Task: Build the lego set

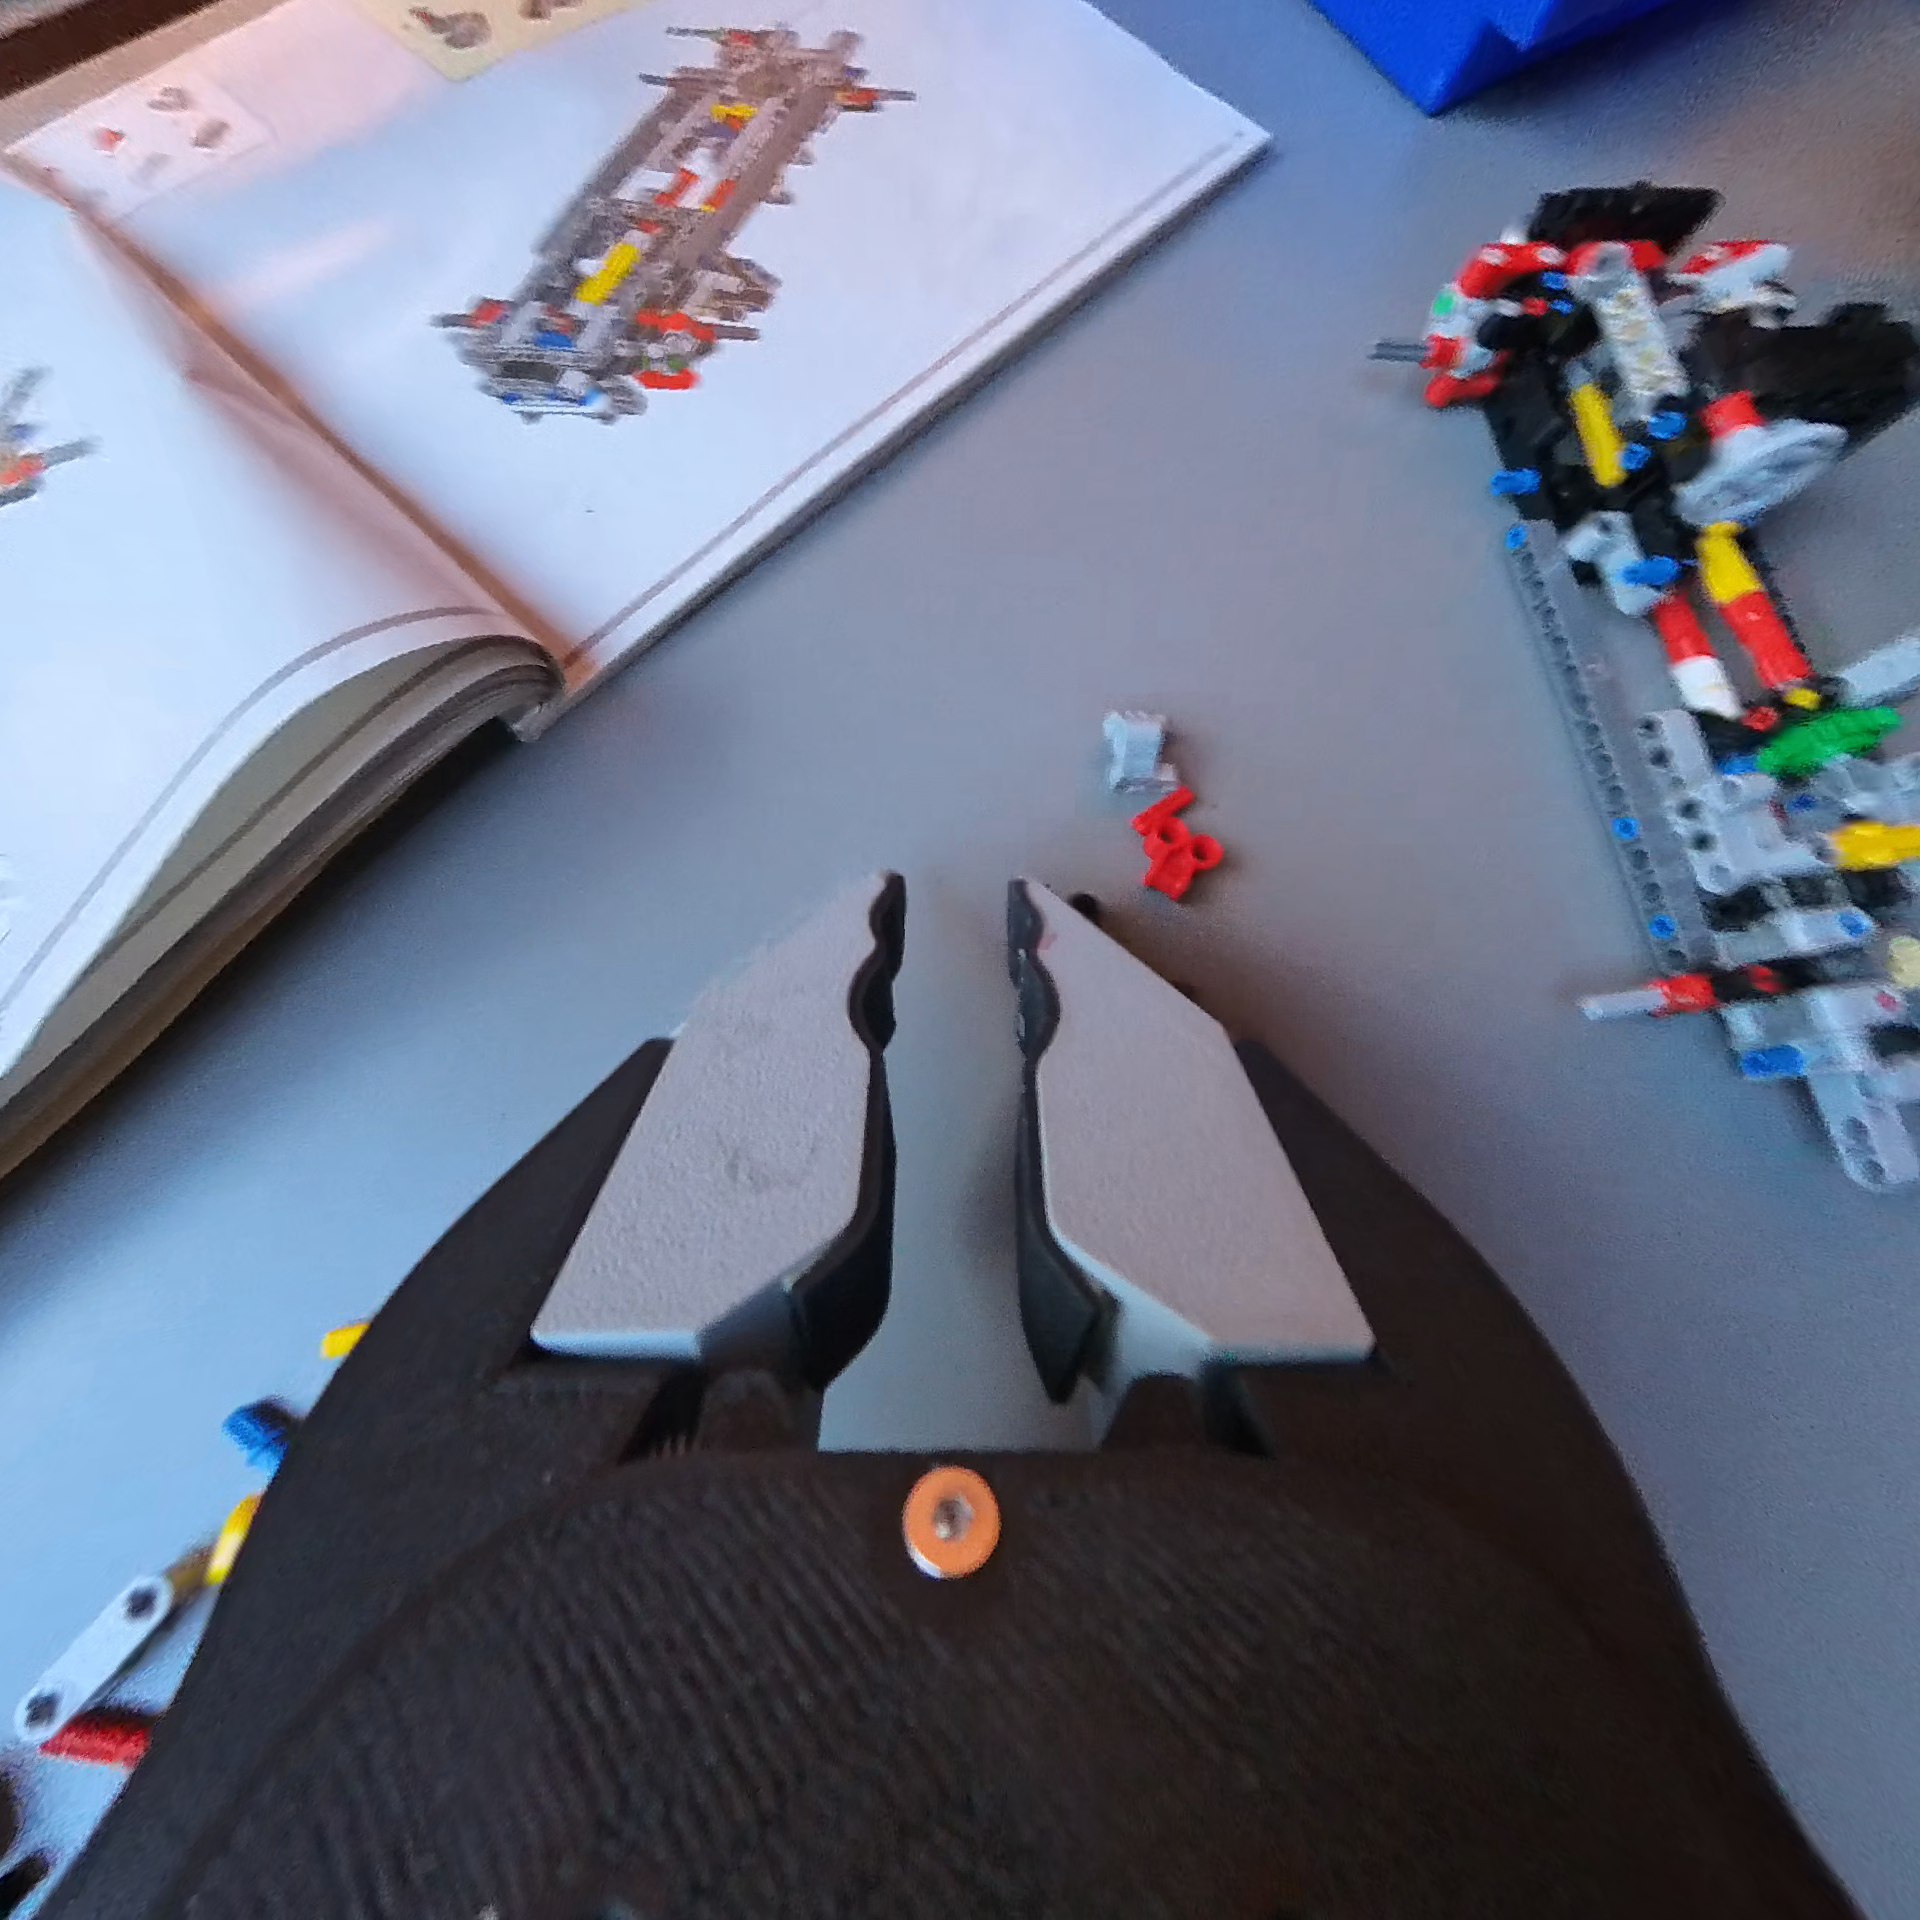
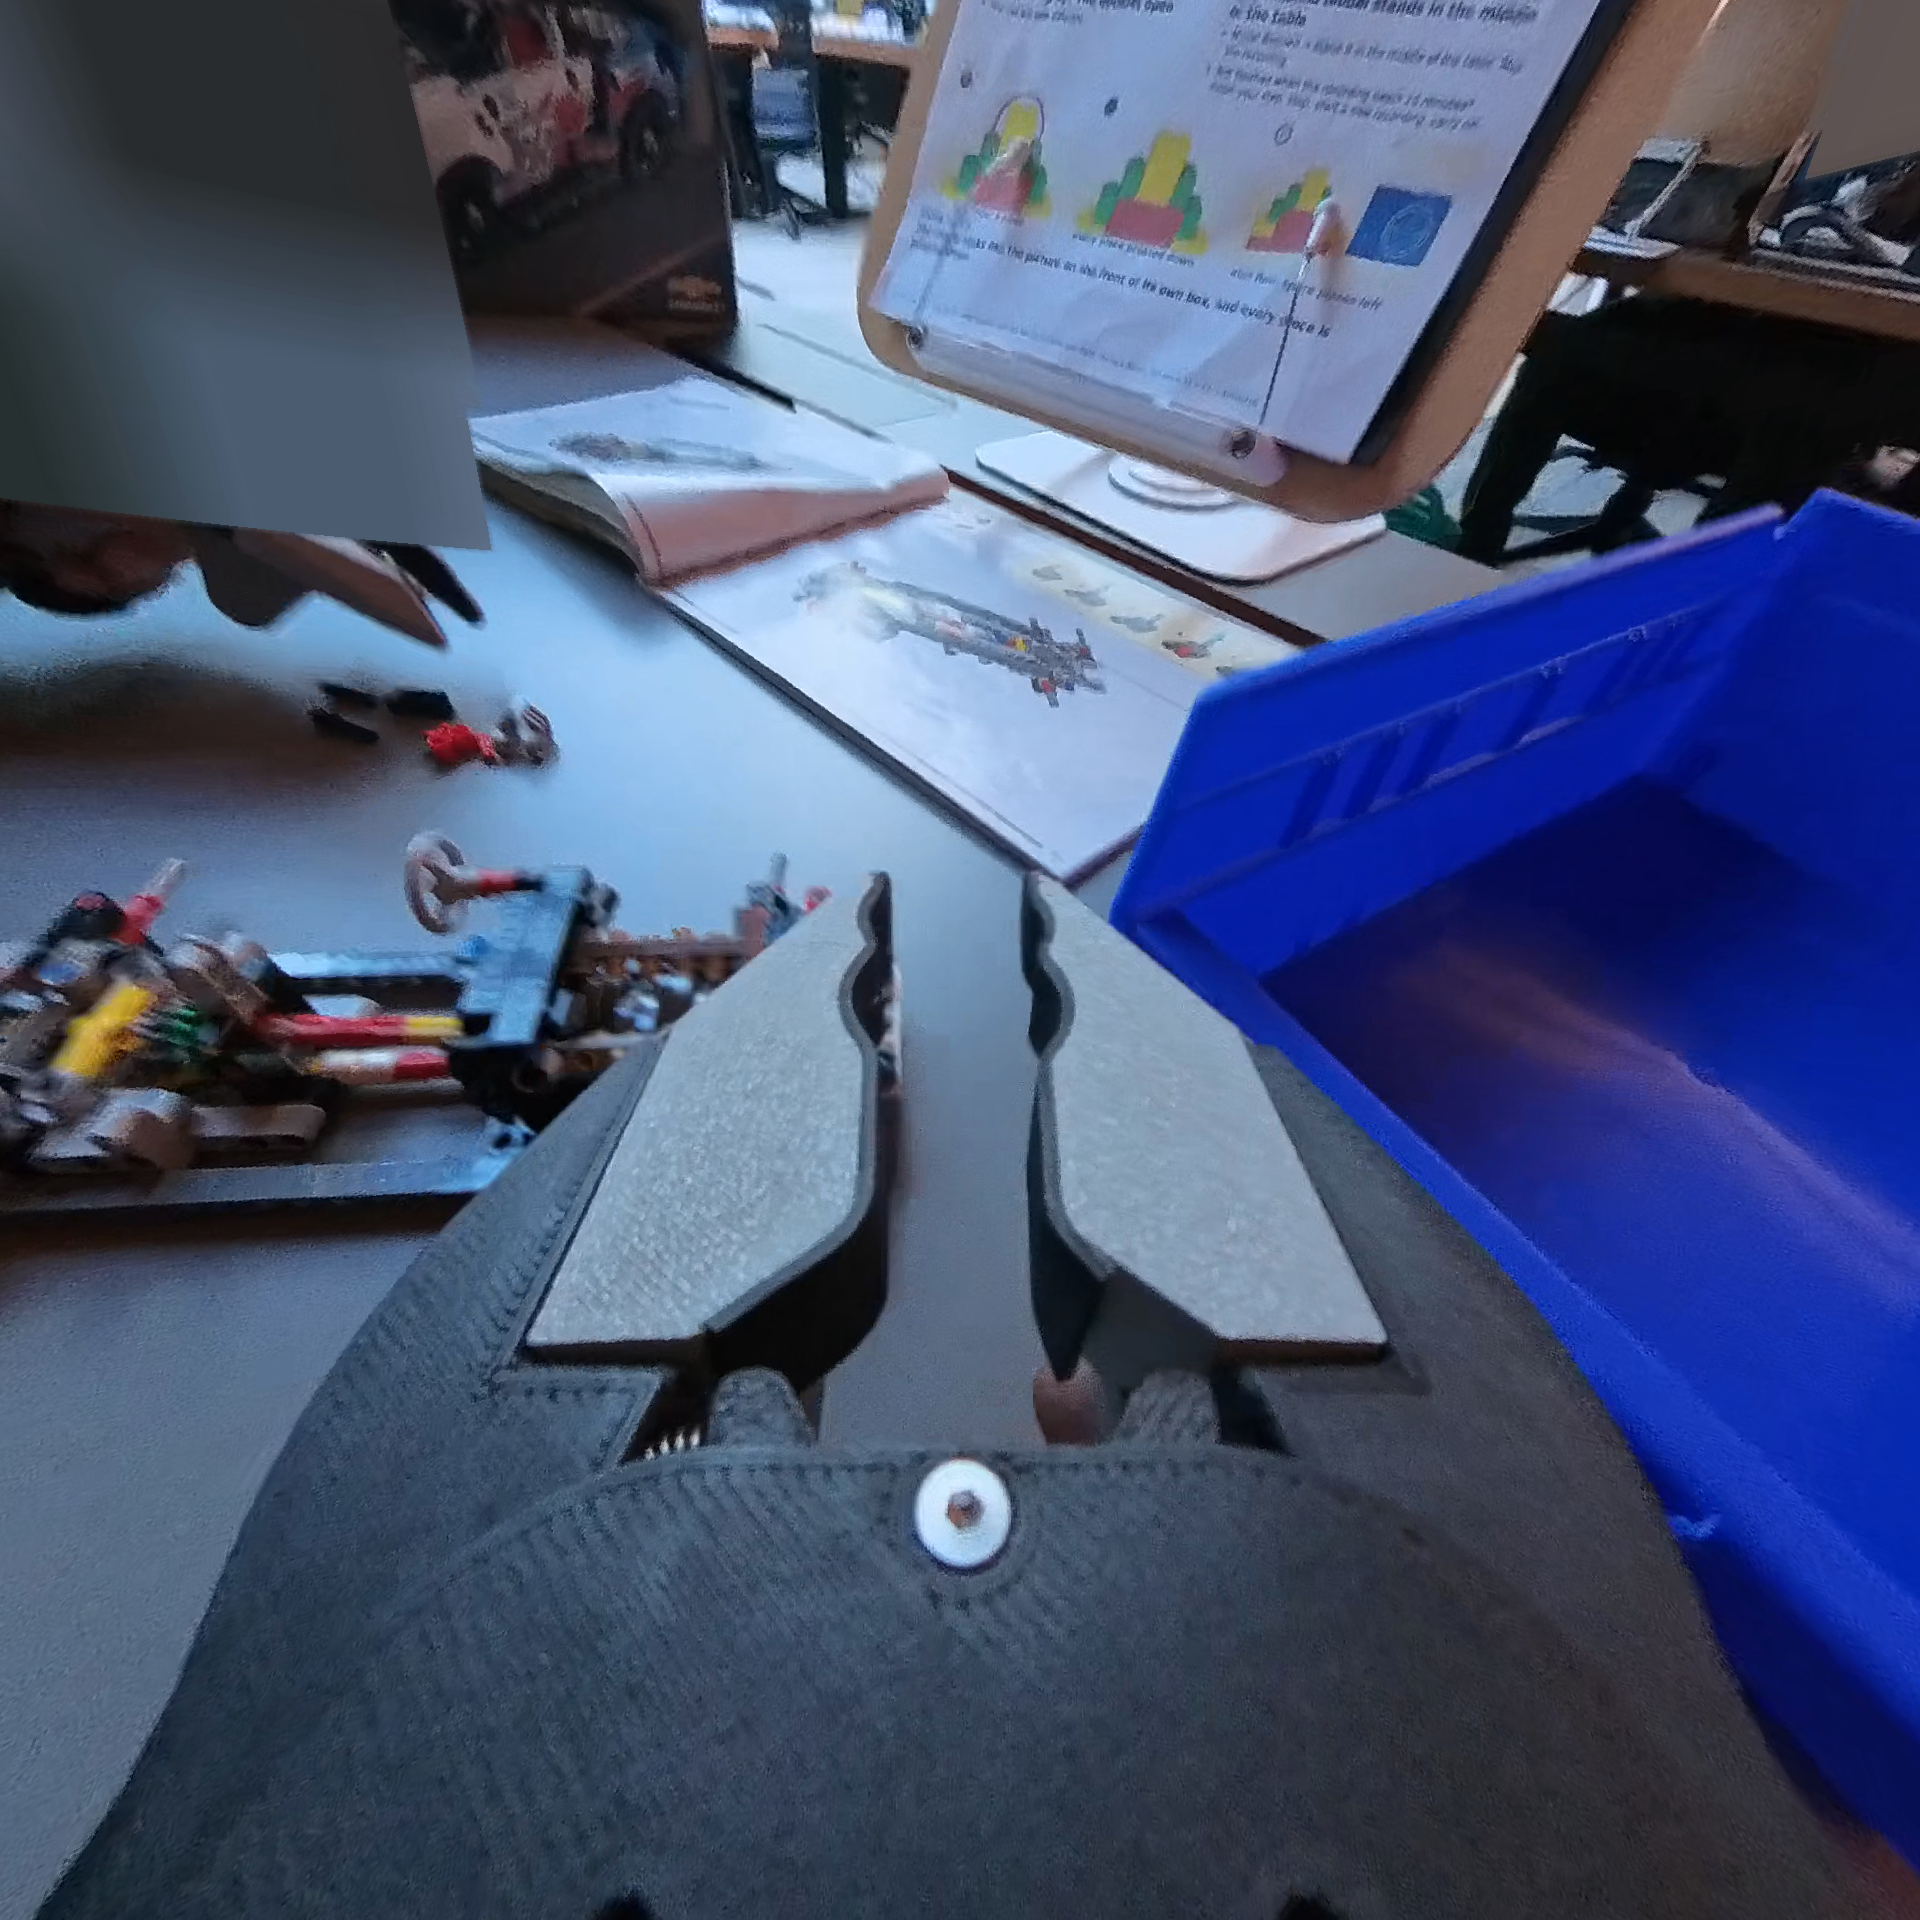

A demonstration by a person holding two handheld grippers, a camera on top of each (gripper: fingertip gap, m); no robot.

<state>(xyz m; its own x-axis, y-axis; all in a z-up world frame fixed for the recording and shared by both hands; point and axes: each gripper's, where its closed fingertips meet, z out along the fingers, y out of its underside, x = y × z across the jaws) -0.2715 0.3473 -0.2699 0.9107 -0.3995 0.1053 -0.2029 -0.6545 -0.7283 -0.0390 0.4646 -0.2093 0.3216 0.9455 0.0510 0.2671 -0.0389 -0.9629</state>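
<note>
Closest to the lens in the left wrist view is the left gripper (image 1: 956, 914), jaws parted a bit with only bare grey table (image 1: 1299, 623) showing between them, so it's released and holding nothing. Going left to right from there: a few loose bits (image 1: 125, 1652) poke out by its lower left edge (white beam, yellow, blue and red pieces), then the open manual (image 1: 644, 343) lies up left with a printed chassis on its page. Just right of the fingertips sit a small grey piece (image 1: 1135, 750) and a red piece (image 1: 1176, 844), touching or nearly so, on the table and not in the jaws. A tiny black bit (image 1: 1084, 902) peeks out right beside the right finger. Further right is the half-built model (image 1: 1704, 623), black, grey, red and yellow, well apart from the gripper.

Right wrist view: the right gripper (image 2: 956, 925) is nearest, also parted and not gripping anything; something brownish shows along the left pad's inner face but it's too blurry to tell what. To its left is the model (image 2: 312, 1018), with the other gripper (image 2: 343, 582) and small loose parts (image 2: 457, 727) farther back. Behind the fingers lies the manual (image 2: 935, 665), and beyond it a sheet on a stand (image 2: 1195, 229). On the right, just beside the right finger, is the blue bin (image 2: 1558, 831).
</note>
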